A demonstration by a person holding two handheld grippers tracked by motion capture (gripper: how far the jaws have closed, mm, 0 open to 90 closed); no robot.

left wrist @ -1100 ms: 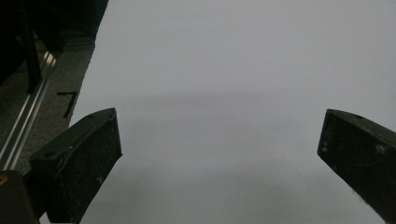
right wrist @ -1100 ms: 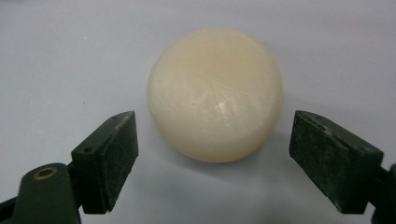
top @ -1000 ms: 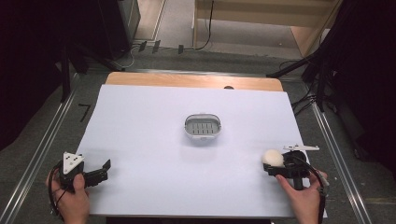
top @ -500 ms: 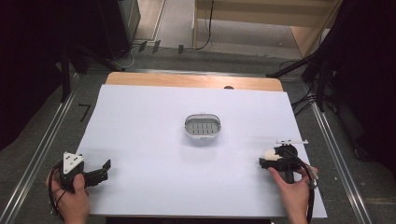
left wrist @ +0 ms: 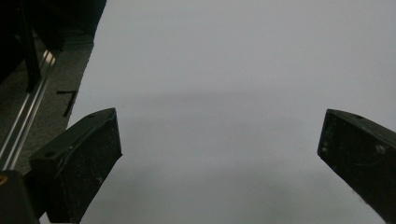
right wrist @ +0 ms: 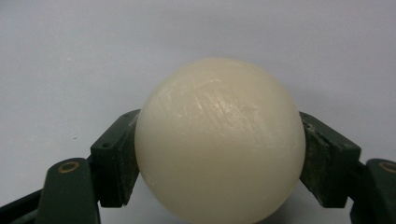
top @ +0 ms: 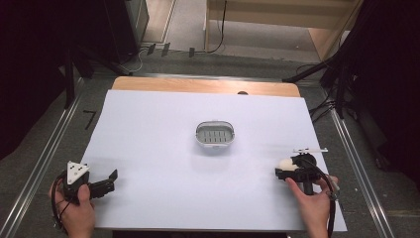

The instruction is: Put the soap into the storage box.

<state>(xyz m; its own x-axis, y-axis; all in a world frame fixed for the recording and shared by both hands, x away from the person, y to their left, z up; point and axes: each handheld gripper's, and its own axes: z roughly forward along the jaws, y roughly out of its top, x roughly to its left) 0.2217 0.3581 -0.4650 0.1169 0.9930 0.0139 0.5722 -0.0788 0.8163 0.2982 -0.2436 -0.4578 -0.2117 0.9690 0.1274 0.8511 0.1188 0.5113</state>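
Closing our right tool (right wrist: 219,154) on the cream-coloured ball (right wrist: 219,140), we had its jaws just drawn in until both pads sat against the ball's sides, as the right gripper view showed. In the high view that ball (top: 286,163) lay near the right edge of the white surface (top: 163,124), held in front of our right hand (top: 312,198) and low over the sheet; we could not tell whether it had left the surface yet.

Our left tool (top: 101,182) waited near the front left corner, its jaws spread wide with nothing between them, and the left gripper view looked out between them over bare sheet.

The small grey basket (top: 215,135) stood at the middle of the surface, well apart from both tools, and it looked empty as far as we could make out.

We judged the work to be at an early stage: the pick-up was made or very nearly so, and that was all that was done. If the basket was where the ball belonged, which we took as likely, then the lift, the carry toward the middle and the release into it were all left to do.
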